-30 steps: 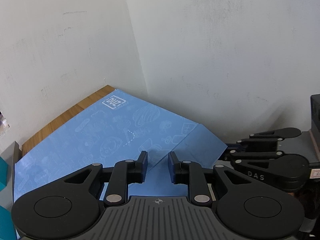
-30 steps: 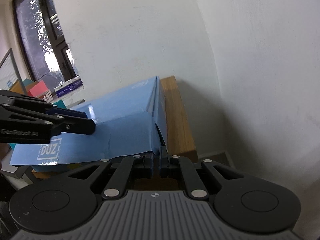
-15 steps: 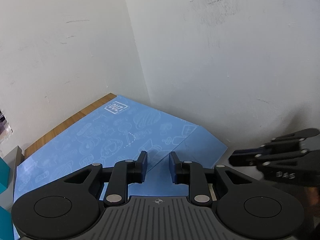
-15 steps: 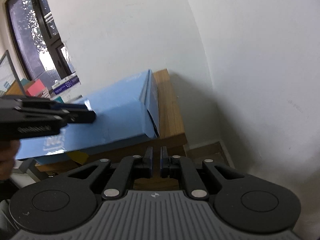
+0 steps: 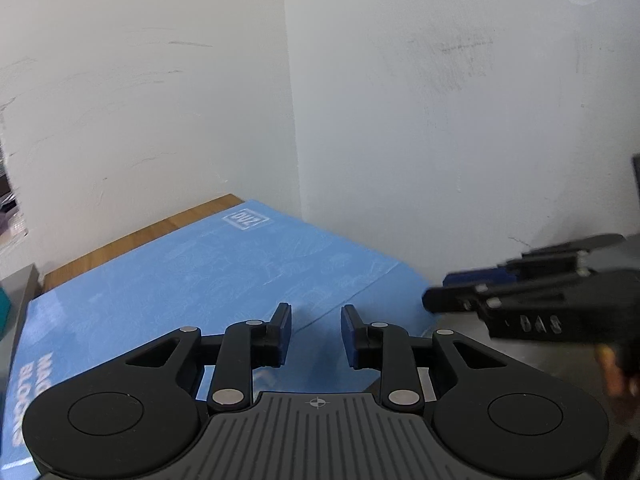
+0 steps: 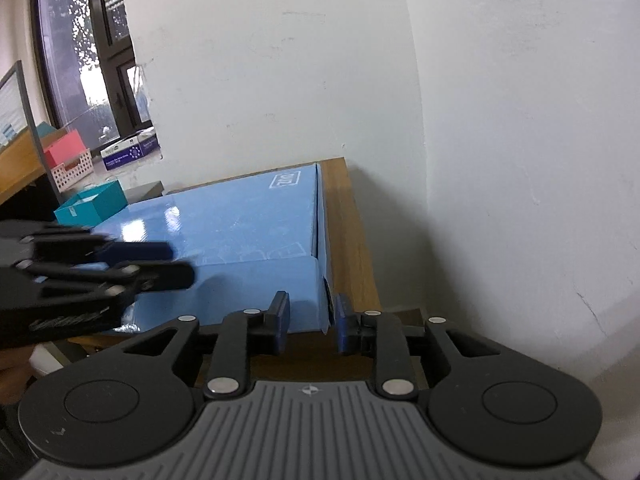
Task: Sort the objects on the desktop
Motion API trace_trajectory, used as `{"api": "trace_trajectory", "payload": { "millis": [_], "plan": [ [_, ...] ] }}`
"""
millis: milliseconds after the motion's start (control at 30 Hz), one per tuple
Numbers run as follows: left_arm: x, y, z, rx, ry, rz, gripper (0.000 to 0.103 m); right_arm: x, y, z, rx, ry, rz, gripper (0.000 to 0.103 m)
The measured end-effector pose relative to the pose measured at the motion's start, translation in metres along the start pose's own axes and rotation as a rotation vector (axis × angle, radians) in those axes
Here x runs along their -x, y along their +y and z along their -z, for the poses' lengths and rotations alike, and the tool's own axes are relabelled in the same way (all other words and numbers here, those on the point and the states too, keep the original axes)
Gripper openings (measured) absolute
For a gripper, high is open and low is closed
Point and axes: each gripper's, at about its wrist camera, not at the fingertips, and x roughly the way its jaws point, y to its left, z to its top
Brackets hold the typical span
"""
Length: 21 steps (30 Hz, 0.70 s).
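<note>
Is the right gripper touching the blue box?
Cannot tell. In the right wrist view the open right gripper straddles the blue box corner; no gap or contact shows plainly.

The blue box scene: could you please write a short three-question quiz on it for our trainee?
1. True or false: the right gripper is shut on the blue box.
2. Which surface carries the box? A) wooden shelf B) a metal tray C) the floor
3. Fill in: in the right wrist view, the small box behind the blue box, left of it, is ____ in colour.

Key: 1 false, its jaws stand apart; 2 A; 3 teal.
</note>
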Motion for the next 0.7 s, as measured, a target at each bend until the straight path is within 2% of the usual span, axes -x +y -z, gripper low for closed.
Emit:
{"api": "trace_trajectory", "payload": {
  "millis": [133,233,400,567,700],
  "plan": [
    [0.032,0.015,0.017,0.013,-0.039,-0.042,0.031,-0.004,0.006,-0.006,0.025,0.027,0.027,0.032],
    [0.063,0.026,0.037,0.006,-0.081,-0.114,0.039,-0.006,0.011,-0.007,0.045,0.053,0.049,0.032],
    [0.106,0.048,0.077,0.067,-0.111,-0.237,0.039,-0.015,0.023,-0.008,0.071,0.095,0.091,0.032],
    [0.123,0.070,0.116,0.141,-0.072,-0.287,0.039,-0.016,0.030,-0.014,0.095,0.128,0.124,0.032],
    [0.113,0.075,0.135,0.128,-0.059,-0.317,0.039,-0.017,0.036,-0.017,0.112,0.154,0.135,0.032]
  ]
}}
